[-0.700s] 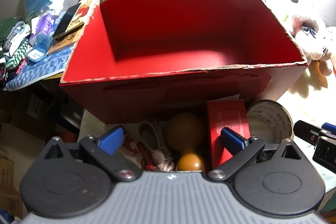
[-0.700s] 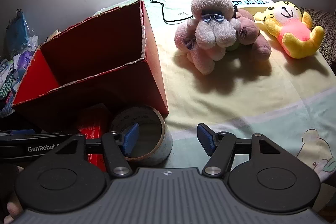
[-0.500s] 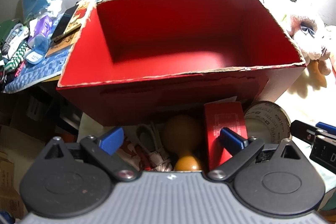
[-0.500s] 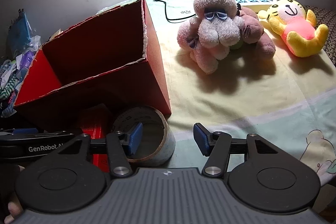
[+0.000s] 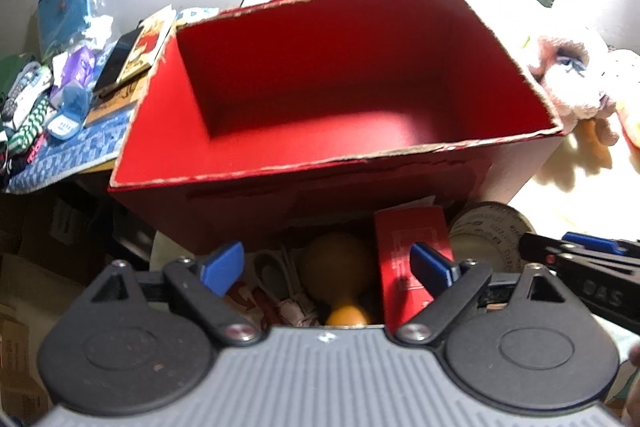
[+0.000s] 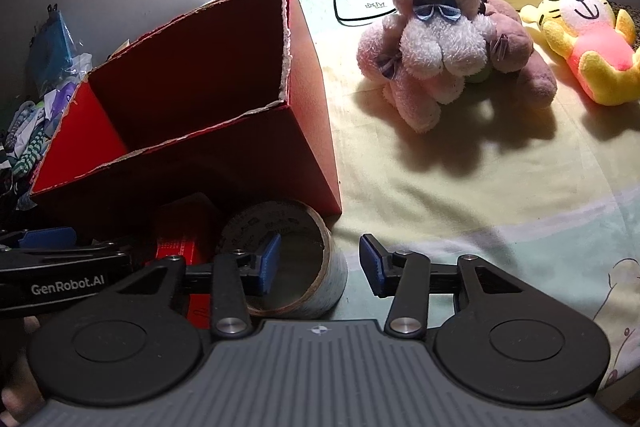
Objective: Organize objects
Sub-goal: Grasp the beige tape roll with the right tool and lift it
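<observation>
**Red box empty, small stuff waiting in front**

Bedsheet (image 6: 460, 195), pale yellow-green w/ cartoon print, carries the whole scene under a bright lamp; grey wall behind. Big red cardboard box (image 5: 344, 99) sits open-topped, nothing visible inside, rough torn rim.

Just in front of the box's near wall: a tape roll (image 6: 288, 267), a small red carton (image 5: 412, 251) standing beside it, a brownish rounded object (image 5: 336, 263) w/ an orange end, maybe a maraca, can't be sure, plus some scissors-like handles (image 5: 268, 267), blurry.

Left gripper (image 5: 326, 265) hangs over that rounded object, jaws wide apart, nothing between them. Right gripper (image 6: 318, 263) also spread and empty; its left finger sits over the tape roll's hole, right finger outside the wall, so it looks lined up to pinch the roll's wall.

Handling, my guess: tape roll is stiff, light-ish, grips fine across the wall but may swing if pinched shallow. Carton is light, rigid, best taken across its narrow faces. Rounded object is smooth and likely slippery; go for the neck near the orange end.

Pink plush dog (image 6: 436, 43) and yellow plush tiger (image 6: 588, 39) lie well apart to the right: soft, light, grab anywhere w/ a deep bite.
</observation>
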### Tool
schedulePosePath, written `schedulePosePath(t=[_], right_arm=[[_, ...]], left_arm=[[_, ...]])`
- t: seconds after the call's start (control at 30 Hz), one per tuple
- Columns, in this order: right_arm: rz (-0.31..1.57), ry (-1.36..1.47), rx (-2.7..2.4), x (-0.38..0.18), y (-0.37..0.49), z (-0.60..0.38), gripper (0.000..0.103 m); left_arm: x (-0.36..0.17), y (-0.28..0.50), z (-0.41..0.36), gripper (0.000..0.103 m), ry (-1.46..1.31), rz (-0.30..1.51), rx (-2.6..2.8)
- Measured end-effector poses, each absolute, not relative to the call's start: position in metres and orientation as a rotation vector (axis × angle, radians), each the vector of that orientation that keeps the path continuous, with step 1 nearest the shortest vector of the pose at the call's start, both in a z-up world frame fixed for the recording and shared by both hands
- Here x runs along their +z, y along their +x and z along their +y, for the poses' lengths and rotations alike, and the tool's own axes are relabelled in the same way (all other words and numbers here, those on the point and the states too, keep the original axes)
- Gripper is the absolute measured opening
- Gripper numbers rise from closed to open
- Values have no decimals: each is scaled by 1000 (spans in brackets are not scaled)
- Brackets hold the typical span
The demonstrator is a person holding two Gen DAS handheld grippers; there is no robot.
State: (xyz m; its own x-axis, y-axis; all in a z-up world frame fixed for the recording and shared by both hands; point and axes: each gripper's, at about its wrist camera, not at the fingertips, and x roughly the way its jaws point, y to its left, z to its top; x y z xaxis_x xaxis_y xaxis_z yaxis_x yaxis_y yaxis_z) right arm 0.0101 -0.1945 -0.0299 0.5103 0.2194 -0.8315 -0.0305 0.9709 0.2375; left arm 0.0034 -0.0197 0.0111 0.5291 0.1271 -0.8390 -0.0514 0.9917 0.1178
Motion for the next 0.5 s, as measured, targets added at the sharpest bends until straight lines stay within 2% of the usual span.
schedulePosePath(t=[0.17,0.27,0.33,0.43,0.5], right_arm=[[1031,201,174,-38,15,-194,41],[1040,194,178,-44,19,-196,38],[1050,198,188,-50,22,-198,28],[1067,254,225,-58,23,-206,17],[1062,285,229,-58,21,-212,14]], left_arm=[[25,-6,-22,84,91,940,63],[29,-7,-27,76,78,935,23],[30,-8,-31,68,60,945,-15],[32,-12,-36,66,14,942,-77],[32,-13,-41,64,14,940,-100]])
